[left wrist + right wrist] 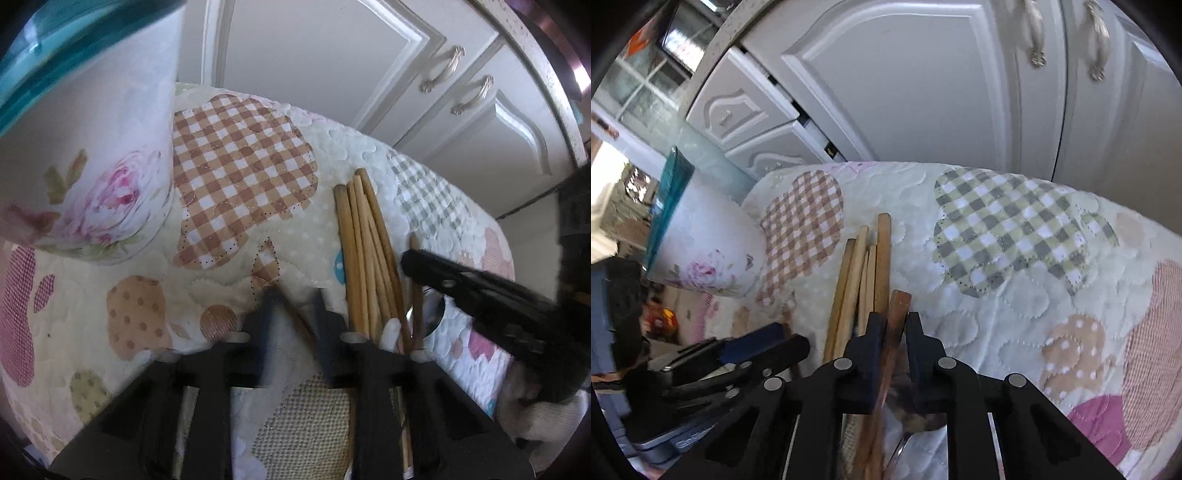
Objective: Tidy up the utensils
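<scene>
Wooden chopsticks (364,254) lie bundled on the quilt (229,258) at centre right of the left wrist view, with a floral cup (88,162) with a teal rim at upper left and white cabinets (332,55) across the top. At lower centre of the right wrist view, the right gripper (894,325) has its jaws closed narrowly on a brown wooden handle (897,317), just right of the chopsticks (864,266). At lower centre of the left wrist view, the left gripper (295,299) stands narrowly parted with a thin stick (295,317) between its fingers; whether it is clamped cannot be told.
</scene>
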Tool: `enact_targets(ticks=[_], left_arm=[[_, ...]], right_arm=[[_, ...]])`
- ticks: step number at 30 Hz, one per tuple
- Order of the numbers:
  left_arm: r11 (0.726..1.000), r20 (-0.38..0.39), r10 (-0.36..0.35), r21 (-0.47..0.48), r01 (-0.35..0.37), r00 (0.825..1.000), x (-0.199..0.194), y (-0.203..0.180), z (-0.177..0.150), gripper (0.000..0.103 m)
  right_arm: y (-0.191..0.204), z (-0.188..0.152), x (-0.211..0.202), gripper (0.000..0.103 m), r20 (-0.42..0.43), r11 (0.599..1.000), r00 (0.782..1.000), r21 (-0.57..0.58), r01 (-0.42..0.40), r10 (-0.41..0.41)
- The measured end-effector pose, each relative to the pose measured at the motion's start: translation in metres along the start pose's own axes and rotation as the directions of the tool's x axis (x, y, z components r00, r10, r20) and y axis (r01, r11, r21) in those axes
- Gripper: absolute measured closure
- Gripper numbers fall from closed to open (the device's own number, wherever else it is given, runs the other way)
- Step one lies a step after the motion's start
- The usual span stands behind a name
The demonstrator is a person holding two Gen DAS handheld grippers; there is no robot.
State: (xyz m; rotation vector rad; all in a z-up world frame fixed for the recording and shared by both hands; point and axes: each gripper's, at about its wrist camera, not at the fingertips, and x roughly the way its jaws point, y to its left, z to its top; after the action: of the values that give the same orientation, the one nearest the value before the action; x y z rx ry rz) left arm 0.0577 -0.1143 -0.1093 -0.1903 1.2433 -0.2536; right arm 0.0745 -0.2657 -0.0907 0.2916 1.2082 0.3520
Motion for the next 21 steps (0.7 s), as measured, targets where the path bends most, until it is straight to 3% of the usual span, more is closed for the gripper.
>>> enact_targets(ticks=[2, 3, 4, 17, 19, 21], left_arm=[[1.0, -0.007, -0.029, -0.007, 0.029, 1.0, -0.001, 0.003, 0.001, 0.093], [0.999, -0.01, -0.042, -0.013, 0.042, 0.999, -0.003, 0.004, 0.0, 0.101], [0.998, -0.009, -0.056, -0.015, 0.056, 0.998, -0.008, 0.005, 0.0, 0.103], [0.97, 0.121, -0.206, 0.158, 0.186, 0.971, -0.111, -0.002, -0.025, 0.103], [0.97, 0.114, -0.204, 0.157, 0.185, 0.972, -0.113, -0.006, -0.025, 0.103], [0.977, 0.082, -0.204, 0.087, 0.197, 0.976, -0.106, 0.002, -0.025, 0.103]], right_arm=[[0.006, -0.004, -0.015, 0.091, 0.026, 1.0, 0.999, -0.02, -0.02, 0.021], [0.008, -0.007, -0.024, 0.091, 0.038, 0.999, 0.999, -0.026, -0.024, 0.025], [0.011, -0.01, -0.034, 0.091, 0.056, 0.999, 0.998, -0.031, -0.026, 0.027], [0.054, -0.063, -0.15, 0.093, 0.254, 0.996, 0.967, -0.091, 0.003, 0.02], [0.057, -0.071, -0.155, 0.093, 0.263, 0.996, 0.965, -0.09, 0.017, 0.007], [0.055, -0.076, -0.161, 0.093, 0.27, 0.997, 0.963, -0.074, 0.021, 0.0]])
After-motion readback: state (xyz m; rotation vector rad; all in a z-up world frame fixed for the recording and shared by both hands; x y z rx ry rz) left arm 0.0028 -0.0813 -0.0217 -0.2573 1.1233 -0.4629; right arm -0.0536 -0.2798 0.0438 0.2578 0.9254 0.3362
